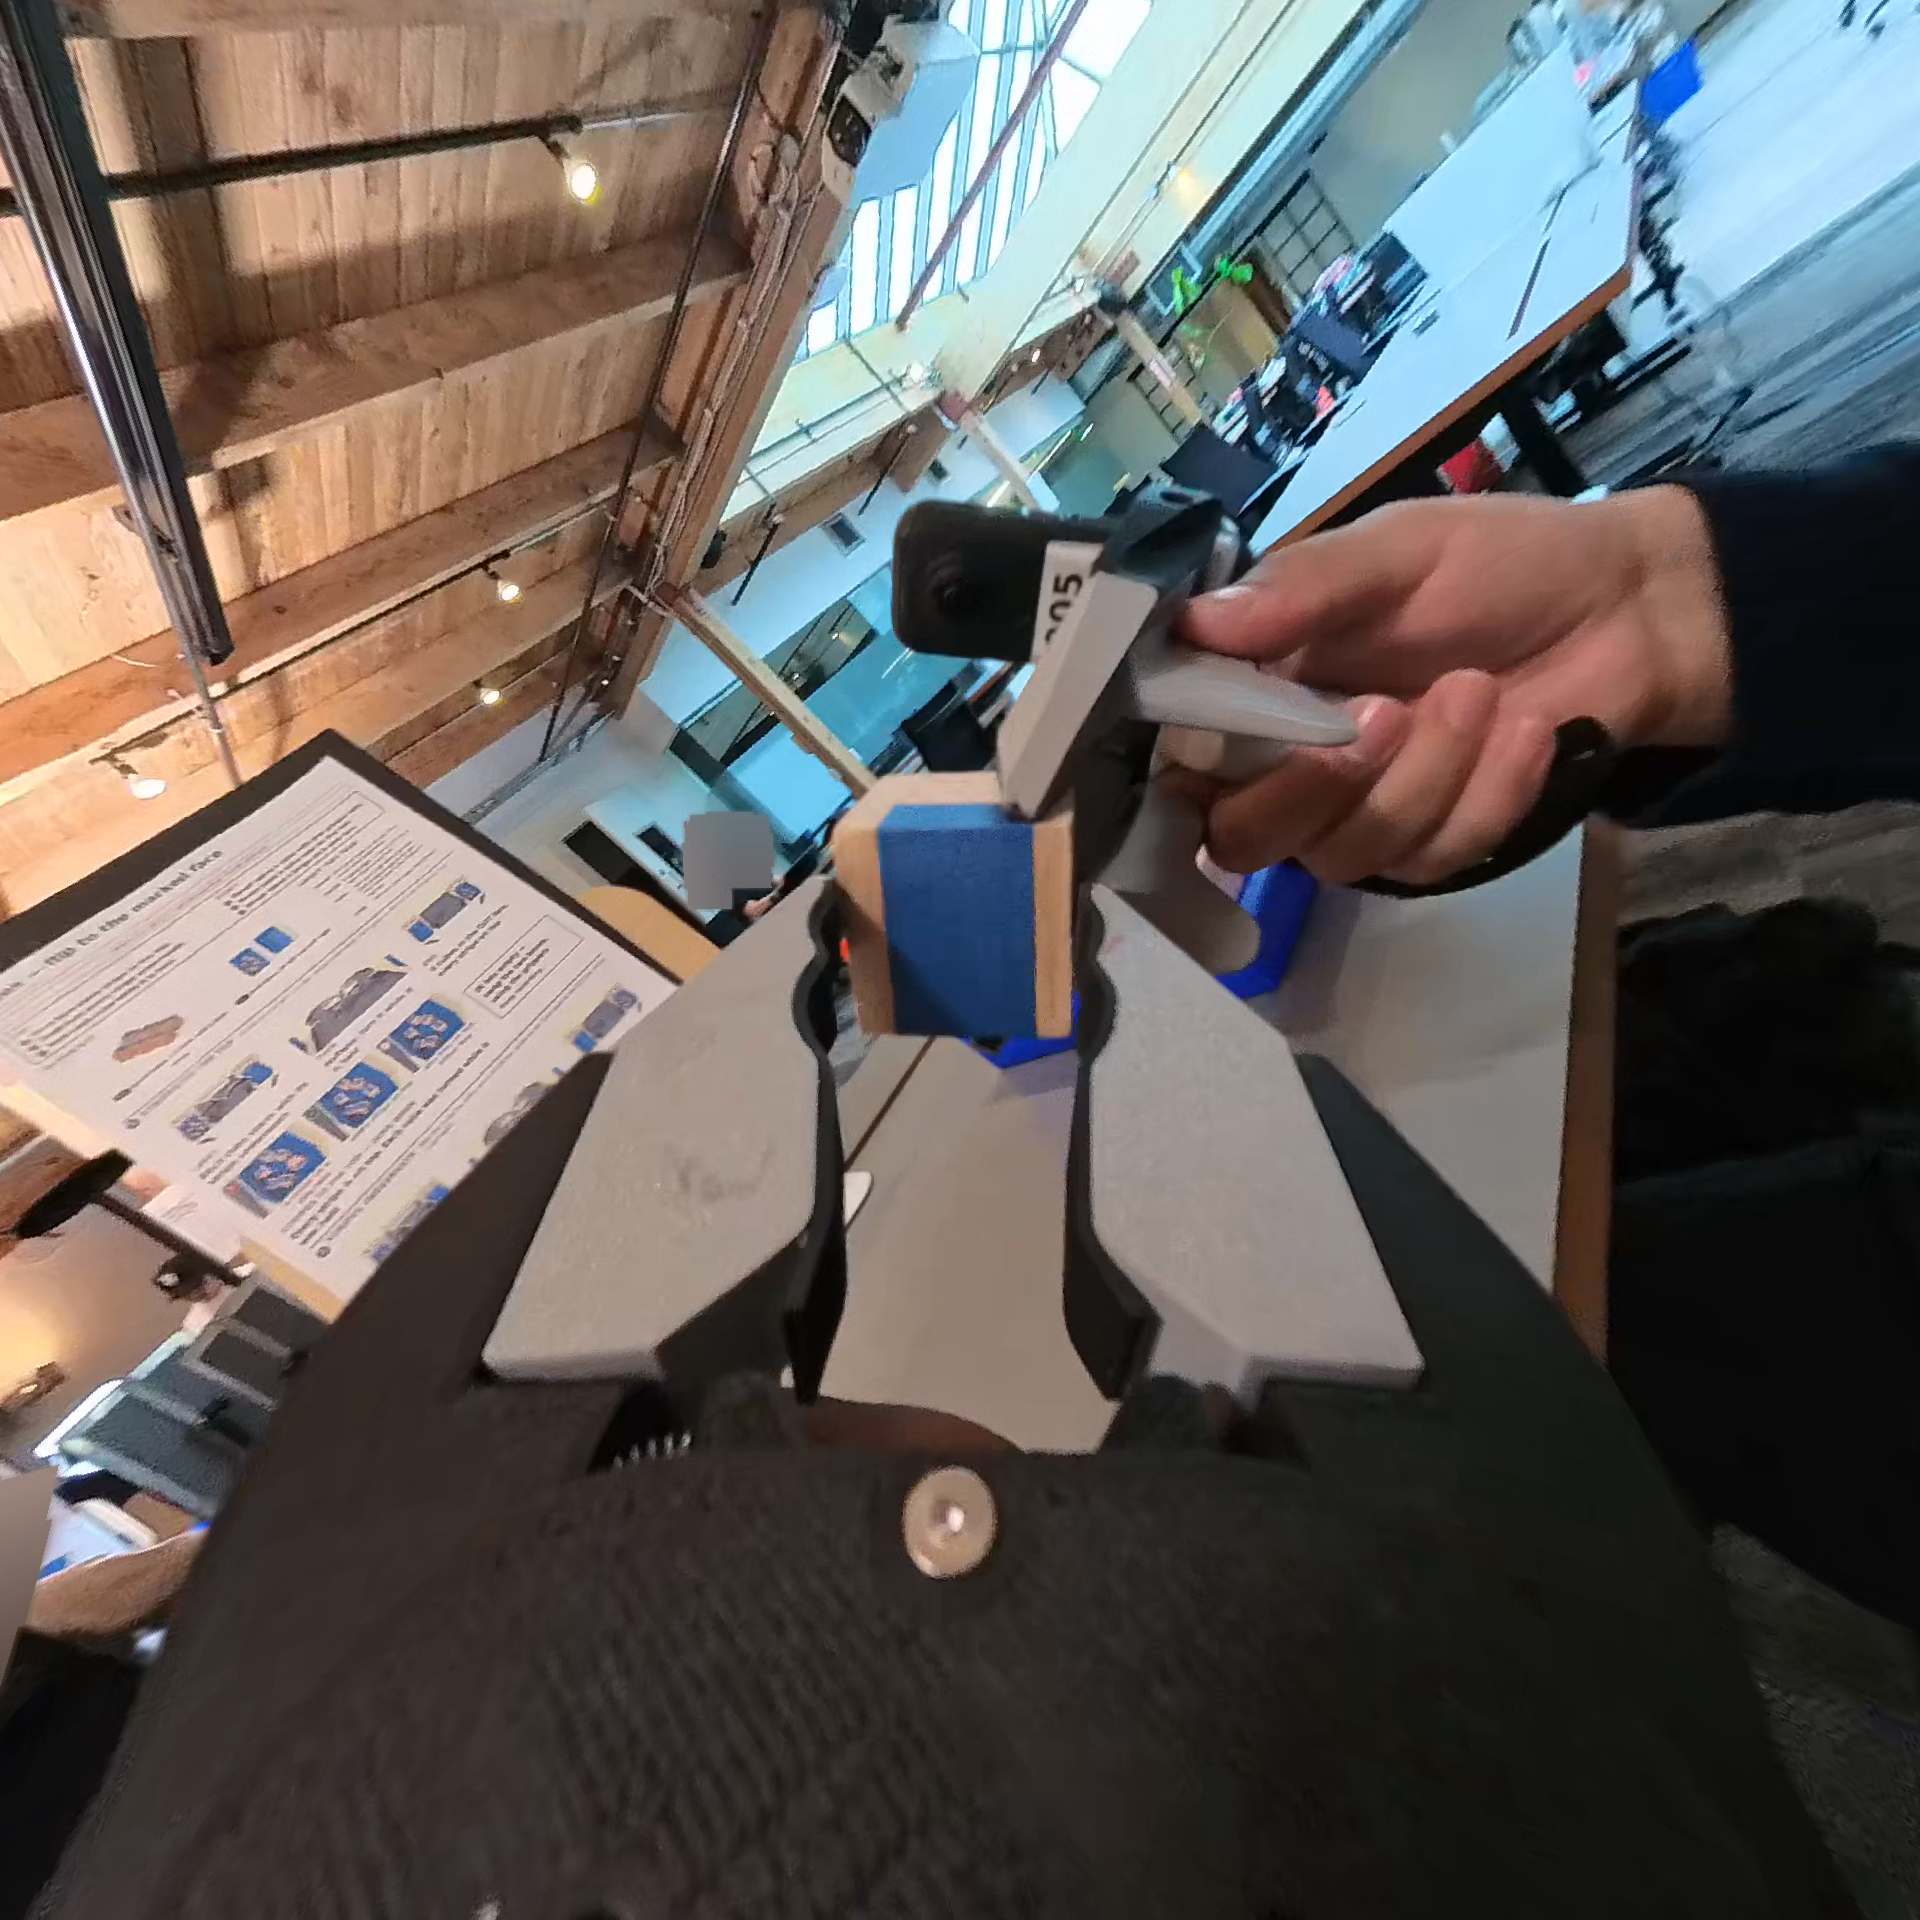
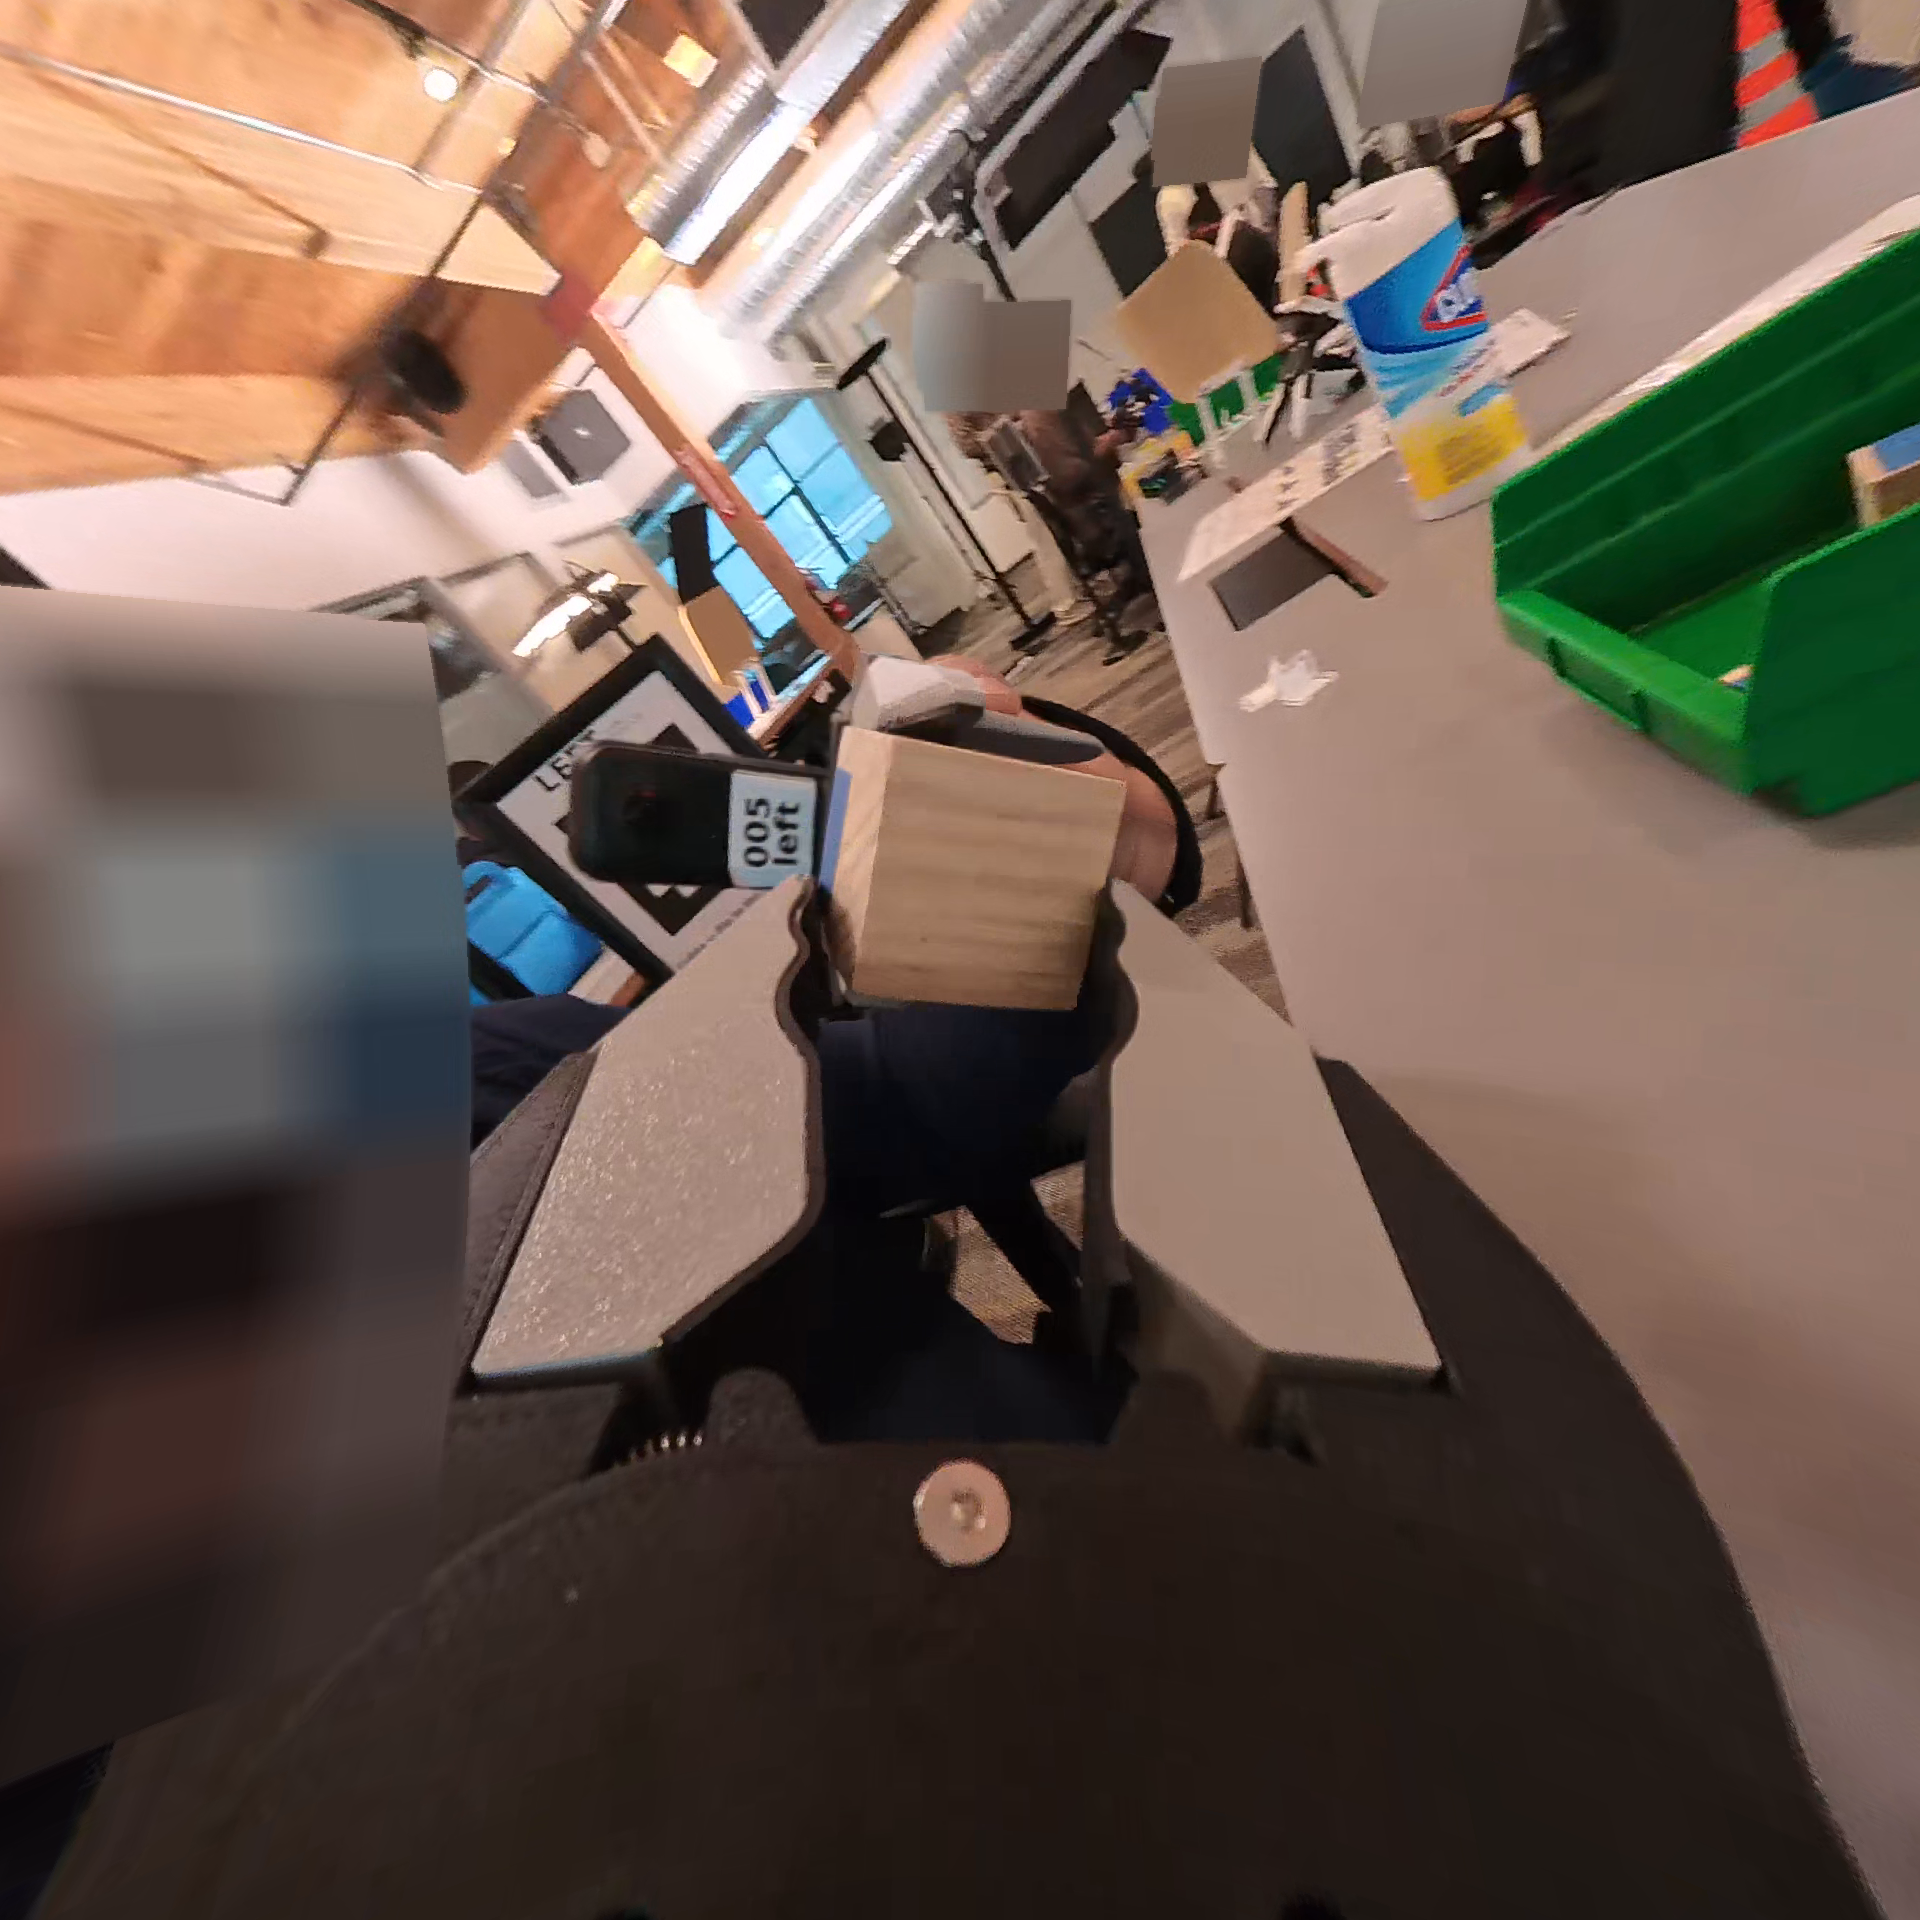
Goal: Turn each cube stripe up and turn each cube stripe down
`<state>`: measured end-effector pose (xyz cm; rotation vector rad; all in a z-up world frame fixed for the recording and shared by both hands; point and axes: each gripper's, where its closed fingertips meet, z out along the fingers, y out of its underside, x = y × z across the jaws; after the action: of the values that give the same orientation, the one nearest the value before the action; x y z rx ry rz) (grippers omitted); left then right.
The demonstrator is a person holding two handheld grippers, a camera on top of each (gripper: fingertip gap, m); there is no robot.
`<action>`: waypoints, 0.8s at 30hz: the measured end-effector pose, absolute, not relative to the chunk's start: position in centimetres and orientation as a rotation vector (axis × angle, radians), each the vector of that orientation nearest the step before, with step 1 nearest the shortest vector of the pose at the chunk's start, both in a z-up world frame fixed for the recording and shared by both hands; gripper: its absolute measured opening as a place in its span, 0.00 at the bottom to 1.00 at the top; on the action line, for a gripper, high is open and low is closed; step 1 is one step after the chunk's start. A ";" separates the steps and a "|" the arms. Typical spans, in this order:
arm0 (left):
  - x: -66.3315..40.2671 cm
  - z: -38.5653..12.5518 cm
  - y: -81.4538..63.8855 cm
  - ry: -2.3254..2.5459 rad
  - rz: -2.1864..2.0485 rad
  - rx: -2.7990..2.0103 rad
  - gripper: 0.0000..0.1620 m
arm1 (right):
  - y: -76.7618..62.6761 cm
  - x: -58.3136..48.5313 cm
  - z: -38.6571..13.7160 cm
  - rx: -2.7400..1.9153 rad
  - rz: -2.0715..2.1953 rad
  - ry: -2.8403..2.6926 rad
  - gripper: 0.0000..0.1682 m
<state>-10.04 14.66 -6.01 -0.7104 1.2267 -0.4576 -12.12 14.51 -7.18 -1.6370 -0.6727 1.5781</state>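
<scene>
A pale wooden cube with a broad blue stripe (image 1: 956,920) sits at the centre of the left wrist view, held up in the air between the tips of the left gripper (image 1: 956,951), whose grey fingers (image 1: 717,1122) press against its two side faces, so that tool is clamped on the block. The striped face looks straight back at this camera. Above and to the right, the right gripper (image 1: 1023,805) reaches in with a grey finger touching the cube's upper right corner, worked by a bare hand (image 1: 1455,686) in a dark sleeve at the right edge. In the right wrist view the same cube (image 2: 977,873) shows a plain wooden face at mid-frame, with only a sliver of blue on its left edge; the right gripper's (image 2: 961,961) fingers (image 2: 686,1143) flank it, but whether they actually bear on it cannot be told. A green plastic bin (image 2: 1662,665) rests on the grey tabletop (image 2: 1507,987) at the right, with a white and blue wipes canister (image 2: 1429,343) behind it. A printed instruction sheet on a black board (image 1: 291,997) stands at the left of the left wrist view.
</scene>
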 end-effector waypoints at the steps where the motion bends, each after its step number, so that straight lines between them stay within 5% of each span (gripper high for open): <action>1: -9.9 -6.1 14.7 1.227 -0.429 -0.709 0.27 | 14.6 -12.3 -7.4 -1.651 1.556 -0.671 0.30; 24: -9.7 -6.6 15.0 1.227 -0.452 -0.753 0.27 | 14.8 -11.6 -6.7 -1.607 1.511 -0.675 0.25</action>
<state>-9.68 15.02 -6.63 -0.7527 1.2274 -0.4516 -11.59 14.82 -6.68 -1.6067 -0.6747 1.5113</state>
